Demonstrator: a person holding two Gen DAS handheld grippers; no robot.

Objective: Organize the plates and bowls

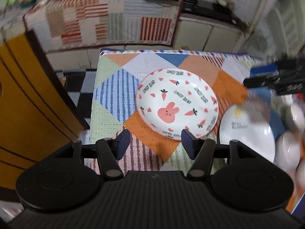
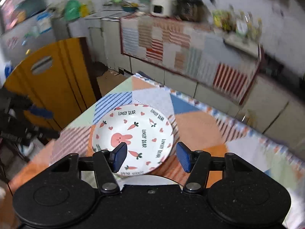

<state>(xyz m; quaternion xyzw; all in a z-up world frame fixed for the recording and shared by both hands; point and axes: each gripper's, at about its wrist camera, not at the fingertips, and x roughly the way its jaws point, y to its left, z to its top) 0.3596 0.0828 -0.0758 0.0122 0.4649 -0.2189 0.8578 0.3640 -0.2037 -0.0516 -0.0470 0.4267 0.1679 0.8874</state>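
Ceramic bunny plate (image 1: 177, 103) sits free; my L gripper (image 1: 155, 143) & R gripper (image 2: 151, 156) both gape, empty. Careless regrip near table edge (image 1: 95, 95) could knock it off.

A patchwork tablecloth (image 1: 114, 87) in orange, blue, green and striped patches is spread over the table. A yellow-orange board (image 2: 57, 80) with an oval handle slot is seen left of the table. A striped patchwork cloth (image 2: 181, 47) is draped over the counter behind. A white box-shaped appliance (image 2: 161, 7) is set on that counter, beside blurred green items (image 2: 72, 9).
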